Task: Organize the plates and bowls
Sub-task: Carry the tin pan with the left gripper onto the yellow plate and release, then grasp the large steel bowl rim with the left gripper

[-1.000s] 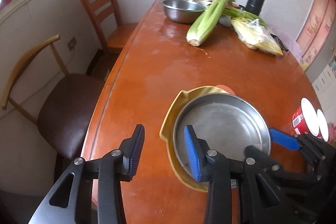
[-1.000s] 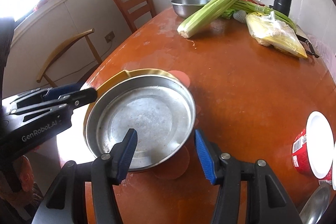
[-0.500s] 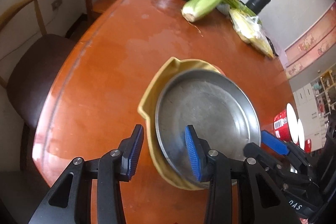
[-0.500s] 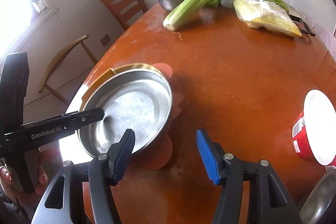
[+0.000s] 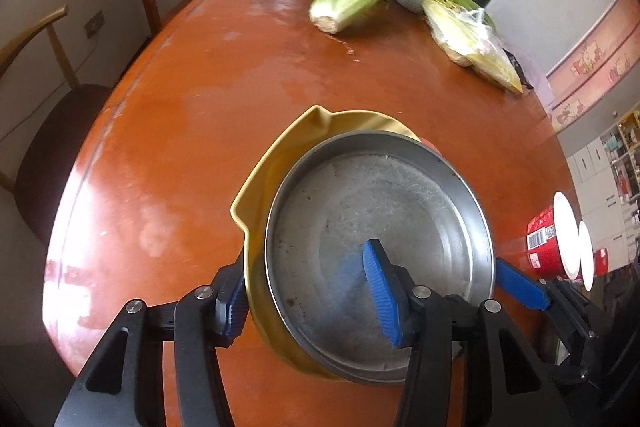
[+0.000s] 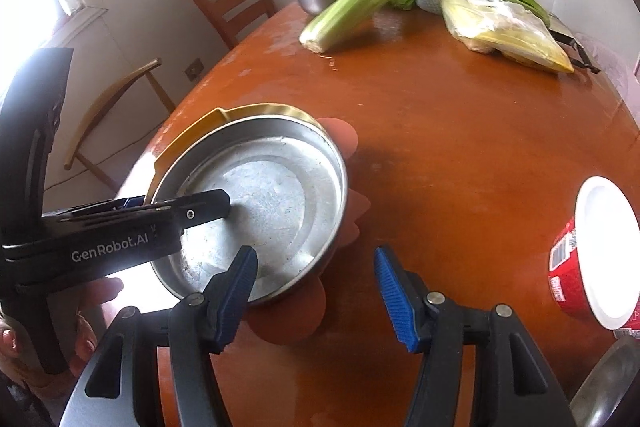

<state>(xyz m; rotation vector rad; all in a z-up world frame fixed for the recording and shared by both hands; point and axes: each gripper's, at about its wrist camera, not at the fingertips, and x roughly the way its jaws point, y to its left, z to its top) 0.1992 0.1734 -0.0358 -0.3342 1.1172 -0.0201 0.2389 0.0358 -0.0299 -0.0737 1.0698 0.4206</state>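
The left claw (image 5: pixel 310 297) is opening. One blue pad sits inside the metal pan (image 5: pixel 380 251) and the other sits outside the yellow bowl (image 5: pixel 276 163), so both rims are between them. I cannot tell if the pads touch the rims.

The right claw (image 6: pixel 316 297) is partly open and holds nothing. The pan's near rim is between its fingers, at about 11 o'clock.

The pan sits inside the yellow bowl on an orange mat (image 6: pixel 288 319) on the brown table (image 6: pixel 460 131). A red tub (image 6: pixel 568 267) stands at 3 o'clock. Celery (image 6: pixel 360 3) lies far off at 12 o'clock.
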